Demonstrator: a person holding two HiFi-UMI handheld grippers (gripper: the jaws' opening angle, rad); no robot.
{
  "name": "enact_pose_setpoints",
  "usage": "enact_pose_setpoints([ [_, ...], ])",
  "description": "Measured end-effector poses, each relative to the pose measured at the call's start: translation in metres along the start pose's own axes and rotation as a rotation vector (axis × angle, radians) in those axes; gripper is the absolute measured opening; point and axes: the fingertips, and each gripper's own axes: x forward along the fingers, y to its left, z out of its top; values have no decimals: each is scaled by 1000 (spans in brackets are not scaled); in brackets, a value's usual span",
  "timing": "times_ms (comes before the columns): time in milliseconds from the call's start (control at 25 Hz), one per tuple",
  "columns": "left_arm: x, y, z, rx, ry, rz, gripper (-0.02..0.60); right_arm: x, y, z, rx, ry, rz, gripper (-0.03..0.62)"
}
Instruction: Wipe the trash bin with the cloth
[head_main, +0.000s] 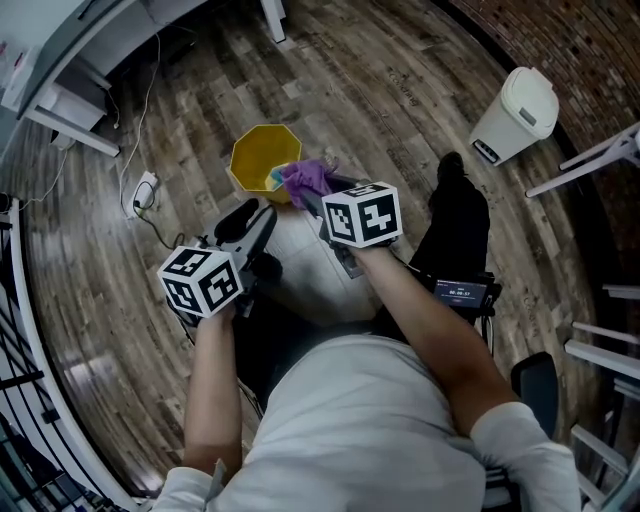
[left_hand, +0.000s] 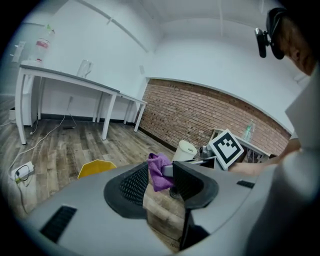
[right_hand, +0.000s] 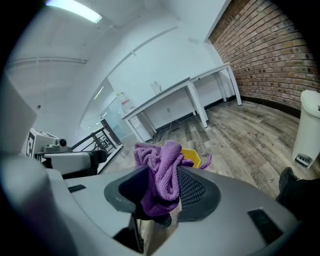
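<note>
plainly, right gripper (right_hand: 162, 189) pinches the purple cloth (right_hand: 167, 155), bunched over its fingertips; yellow bin (right_hand: 193, 158) beyond them; left gripper (left_hand: 159, 187) gapes wide, empty.

light: bright, even, ceiling strip (right_hand: 74, 10) glowing overhead; shadows: soft; edges: fisheye bend, dark vignette; focus: mostly sharp

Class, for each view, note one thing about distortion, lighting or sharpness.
Head view: the fisheye bends the floor planks into curves towards the edges. Left gripper view: dark corners ring the picture, and the brick wall bows. Right gripper view: a ceiling light glares at top left; the purple cloth is sharp.
</note>
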Motion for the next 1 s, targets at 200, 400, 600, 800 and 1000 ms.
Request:
enact_pose_setpoints([
  [200,-5,-18,24,3,-80,-14,153,-17,17,4,1,-43,52,163],
  [400,-12,-32,31,-2,-130,-14,147,-30,29,2,10,-61,98,163],
  [600,-21,-38,24,19,-127,11,121,-42,33,-1,9,-62,102,163],
  [800,-31,-31,19,5,-138,53,103,-53,34,-2,-4,-75,93,163],
  [1000,-42,-26,9,-9,-125,79,92,-64,35,0,-33,-96,75,163],
])
